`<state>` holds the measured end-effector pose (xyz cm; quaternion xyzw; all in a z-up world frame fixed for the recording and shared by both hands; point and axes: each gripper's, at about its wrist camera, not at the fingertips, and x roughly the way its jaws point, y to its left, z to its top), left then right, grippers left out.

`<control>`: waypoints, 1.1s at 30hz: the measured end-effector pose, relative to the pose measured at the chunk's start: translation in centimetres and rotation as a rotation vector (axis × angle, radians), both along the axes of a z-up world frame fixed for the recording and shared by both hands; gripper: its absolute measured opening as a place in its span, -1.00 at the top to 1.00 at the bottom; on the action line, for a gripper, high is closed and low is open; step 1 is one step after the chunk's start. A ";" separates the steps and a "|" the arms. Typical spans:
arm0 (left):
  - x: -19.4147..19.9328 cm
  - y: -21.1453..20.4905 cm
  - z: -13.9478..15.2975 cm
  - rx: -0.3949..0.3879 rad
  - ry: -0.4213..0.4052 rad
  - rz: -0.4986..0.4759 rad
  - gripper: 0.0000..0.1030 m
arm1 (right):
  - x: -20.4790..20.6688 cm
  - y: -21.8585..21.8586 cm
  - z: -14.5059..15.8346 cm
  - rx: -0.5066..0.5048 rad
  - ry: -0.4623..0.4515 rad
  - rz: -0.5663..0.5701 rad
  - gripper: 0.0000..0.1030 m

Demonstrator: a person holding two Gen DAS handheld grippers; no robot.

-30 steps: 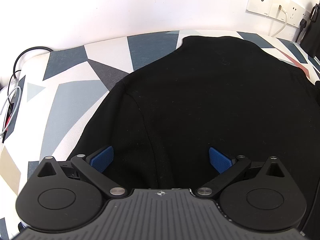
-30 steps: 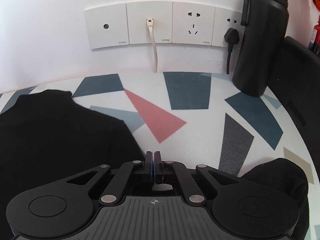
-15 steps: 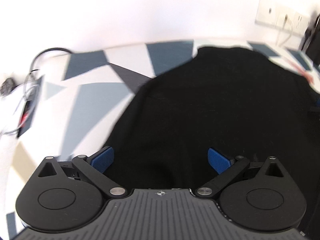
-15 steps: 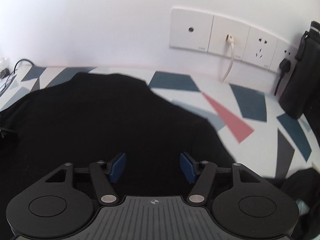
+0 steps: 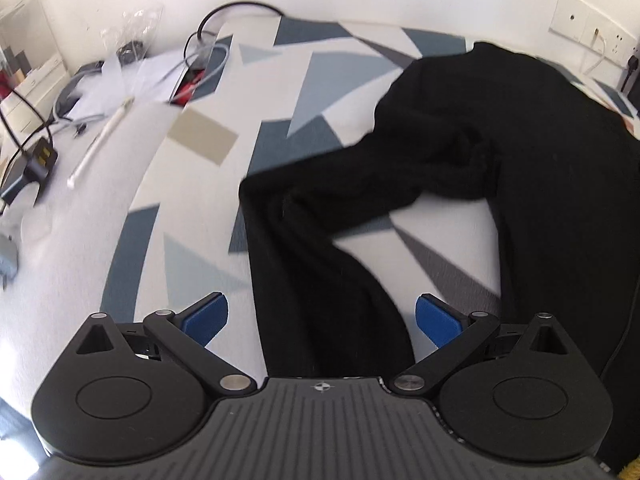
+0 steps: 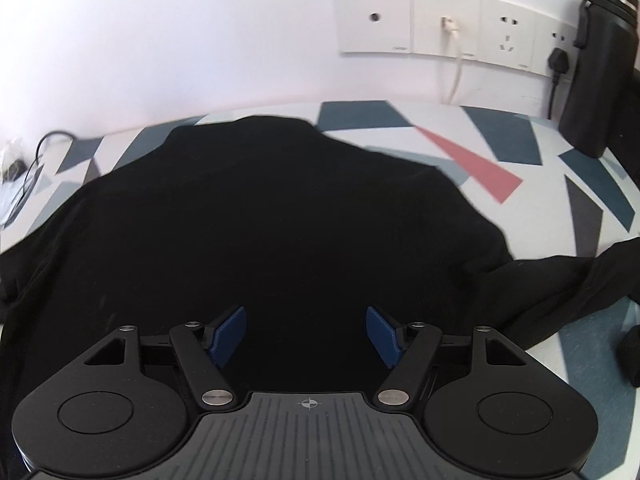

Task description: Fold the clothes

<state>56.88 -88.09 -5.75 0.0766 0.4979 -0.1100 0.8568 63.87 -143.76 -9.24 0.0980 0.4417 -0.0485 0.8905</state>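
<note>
- On the patterned worktop (image 5: 192, 216), seen from the left wrist, a black garment (image 5: 500, 140) lies spread, one long sleeve (image 5: 320, 280) trailing from its body toward the camera.
- Over that sleeve hangs the left gripper (image 5: 322, 322), spread wide, blue pads either side of the cloth and clear of it.
- Left of the garment, well apart, lie cables (image 5: 36, 156), papers (image 5: 120, 88) and a white stick (image 5: 100, 140).
- From the right wrist, the garment (image 6: 260, 220) fills the worktop (image 6: 520, 152) below the wall sockets (image 6: 440, 20).
- Above the garment's body, the right gripper (image 6: 306, 336) is opening, pads apart, nothing pinched.
- Right of the garment, near the wall, stands a black bottle (image 6: 600, 64).
</note>
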 end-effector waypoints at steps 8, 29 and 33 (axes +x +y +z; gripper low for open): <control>-1.5 1.4 -0.1 -0.159 -0.013 0.072 -0.09 | -0.6 1.1 -0.5 0.003 0.025 -0.026 -0.26; 0.7 9.5 9.7 -0.096 -0.371 0.573 0.74 | -1.4 -0.4 -0.8 0.066 -0.003 -0.075 -0.37; 2.1 6.4 11.3 -0.110 -0.399 0.487 0.74 | -1.7 -1.0 -0.9 0.081 -0.011 -0.078 -0.38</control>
